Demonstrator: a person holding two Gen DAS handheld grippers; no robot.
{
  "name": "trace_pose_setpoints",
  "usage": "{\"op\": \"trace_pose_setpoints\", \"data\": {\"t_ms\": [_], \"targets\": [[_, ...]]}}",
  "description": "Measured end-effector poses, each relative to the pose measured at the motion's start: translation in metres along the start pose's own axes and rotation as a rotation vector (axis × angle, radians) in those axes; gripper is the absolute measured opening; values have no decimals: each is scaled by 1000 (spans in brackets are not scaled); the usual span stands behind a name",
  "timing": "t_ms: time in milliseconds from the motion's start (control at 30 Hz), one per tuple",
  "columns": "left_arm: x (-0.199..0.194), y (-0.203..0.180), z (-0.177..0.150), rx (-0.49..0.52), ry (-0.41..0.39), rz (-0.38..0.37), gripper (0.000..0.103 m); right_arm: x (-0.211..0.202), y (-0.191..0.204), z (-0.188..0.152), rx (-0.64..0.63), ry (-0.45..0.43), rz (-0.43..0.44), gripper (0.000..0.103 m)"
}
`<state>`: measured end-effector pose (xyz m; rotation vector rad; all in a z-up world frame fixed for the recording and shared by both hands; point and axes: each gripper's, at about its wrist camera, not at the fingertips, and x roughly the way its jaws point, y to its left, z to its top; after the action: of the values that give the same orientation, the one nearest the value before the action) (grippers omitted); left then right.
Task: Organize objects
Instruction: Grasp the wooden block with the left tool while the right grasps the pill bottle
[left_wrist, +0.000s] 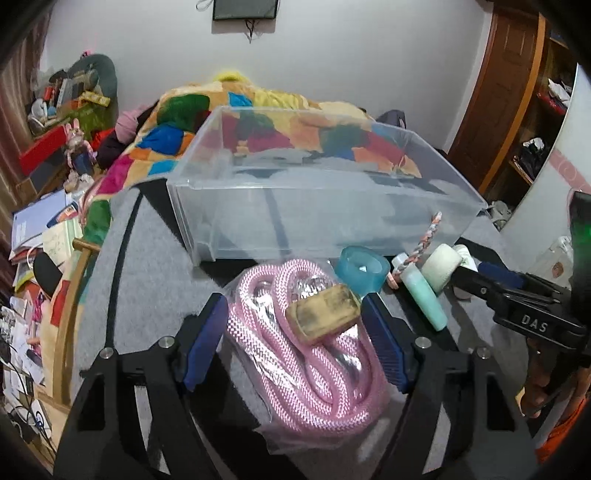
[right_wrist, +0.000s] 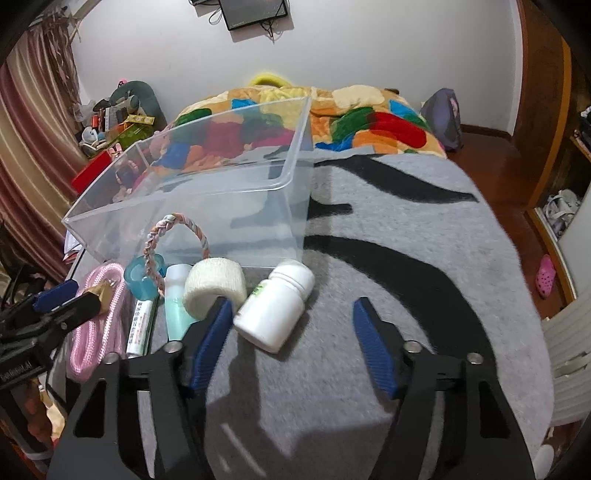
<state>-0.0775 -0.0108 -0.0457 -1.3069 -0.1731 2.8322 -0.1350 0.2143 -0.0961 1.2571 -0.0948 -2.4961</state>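
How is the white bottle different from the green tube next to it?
The white bottle is short and fat with a wide white cap; the green tube is long and thin. The bottle is plain white with a little green print, while the tube is see-through mint green. The bottle lies between the fingers of the open right tool; the tube lies outside them. Both lie on their sides on the grey blanket.

Only clear one is "DAS" in white letters on the black body of the right gripper (left_wrist: 461, 275), seen from the left wrist camera. The white tube (right_wrist: 139, 328) has red and dark print running along it, too small to read. The white bottle (right_wrist: 273, 306) has a green label, also unreadable.
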Motion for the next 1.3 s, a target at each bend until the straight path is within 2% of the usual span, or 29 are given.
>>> {"op": "trace_pose_setpoints", "data": {"t_ms": [67,100,167,333,567,700,733,767,833,933,967,1100,1167,1300], "targets": [[-1,-3,-1,16,-16,4,67,5,1,2,5,16,7,42],[-2,-4,-2,20,-21,-4,63,7,1,2,4,21,5,39],[-3,-5,-3,29,-18,-46,44,7,0,2,7,20,1,28],[-7,-12,-8,63,-35,-26,41,0,-6,-3,6,8,-4,27],[-21,2,-12,42,-40,-45,17,-17,-10,-11,-15,-11,-24,27],[-21,2,-10,48,-10,-61,16,-32,-10,-10,-19,-38,-18,27],[-20,1,-9,55,-9,-55,22,-36,-9,-9,-23,-45,-15,27],[-19,-2,-9,69,-7,-52,34,-39,-8,-8,-27,-51,-11,27],[-14,-8,-8,99,-11,-34,48,-45,-5,-5,-37,-64,1,27],[-3,-14,-9,131,-7,-22,48,-51,1,-2,-57,-79,9,27],[-2,-15,-10,135,-6,-28,44,-52,4,-2,-64,-84,11,27],[-5,-18,-15,144,-25,-22,41,-53,10,2,-75,-96,16,27],[-12,-16,-14,142,-35,-31,32,-53,13,7,-78,-105,20,27],[-28,-7,-2,116,-72,-50,27,-55,19,20,-93,-134,33,27]]}}
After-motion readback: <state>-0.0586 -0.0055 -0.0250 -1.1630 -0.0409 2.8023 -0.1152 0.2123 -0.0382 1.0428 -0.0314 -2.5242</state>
